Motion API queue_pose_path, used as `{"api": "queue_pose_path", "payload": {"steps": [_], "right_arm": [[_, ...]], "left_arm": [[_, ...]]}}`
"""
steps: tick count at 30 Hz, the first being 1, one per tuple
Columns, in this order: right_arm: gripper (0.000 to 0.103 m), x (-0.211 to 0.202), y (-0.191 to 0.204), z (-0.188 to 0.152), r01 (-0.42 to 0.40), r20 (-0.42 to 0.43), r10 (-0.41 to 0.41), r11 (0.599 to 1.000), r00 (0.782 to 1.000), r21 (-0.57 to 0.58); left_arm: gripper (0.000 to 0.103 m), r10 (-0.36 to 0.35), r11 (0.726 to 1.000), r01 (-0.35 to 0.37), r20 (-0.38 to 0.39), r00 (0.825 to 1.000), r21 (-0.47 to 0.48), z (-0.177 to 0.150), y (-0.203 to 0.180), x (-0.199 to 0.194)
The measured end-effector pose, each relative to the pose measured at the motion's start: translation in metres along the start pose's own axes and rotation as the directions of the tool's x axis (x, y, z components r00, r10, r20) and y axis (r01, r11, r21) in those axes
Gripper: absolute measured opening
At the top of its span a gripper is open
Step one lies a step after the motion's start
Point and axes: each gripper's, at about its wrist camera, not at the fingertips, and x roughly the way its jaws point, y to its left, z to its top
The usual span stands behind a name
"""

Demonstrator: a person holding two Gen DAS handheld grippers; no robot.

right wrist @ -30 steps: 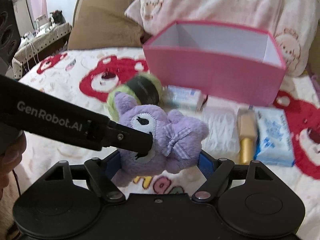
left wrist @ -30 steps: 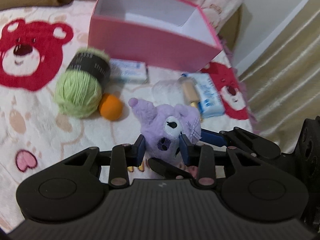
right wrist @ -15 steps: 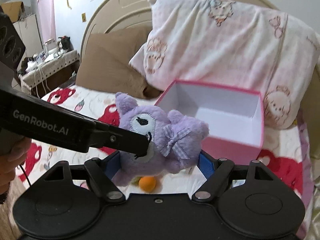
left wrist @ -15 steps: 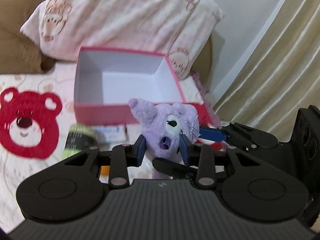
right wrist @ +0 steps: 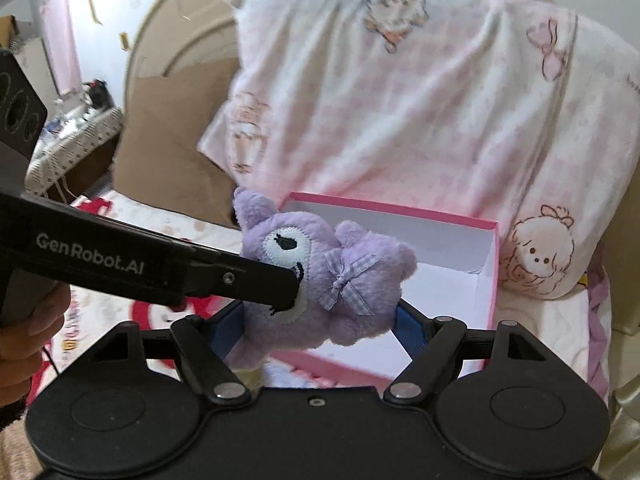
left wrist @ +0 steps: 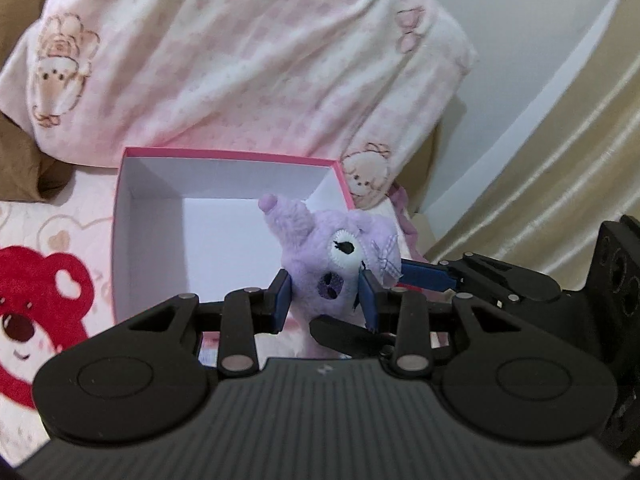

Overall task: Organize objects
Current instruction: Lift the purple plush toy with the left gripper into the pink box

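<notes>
Tongs first: left gripper clamped narrow on the purple plush toy, blue pads pressing its lower face; right gripper wide around the toy's body, pads against both flanks, jaws closing slightly. Held aloft between both, just at the near rim of the open pink box, partly over its white inside. Long axis roughly level in the right wrist view, across the right gripper's jaws: ear end at picture left, bow and rounded end at picture right, face turned toward the left gripper. Below, white bedspread with red bears. Behind the box, pink-checked pillow, brown cushion, curved headboard; curtain at right.
</notes>
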Motion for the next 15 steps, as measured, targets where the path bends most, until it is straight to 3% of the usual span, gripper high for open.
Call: {"api": "queue_pose_path", "payload": {"steps": [10,15], "right_arm": [[0.078,0.111,-0.051,0.017,0.112,-0.147,-0.111,0.994,0.983,0.000],[0.074,0.152,-0.060,0.019,0.130,-0.186,-0.127,0.991,0.974,0.004]], "left_arm": [[0.035,0.018,0.995,-0.030,-0.123,0.992,-0.099,0.035,0.061,0.127],[0.035,0.035,0.990,-0.056,-0.153,0.988,-0.132,0.043,0.082,0.163]]}}
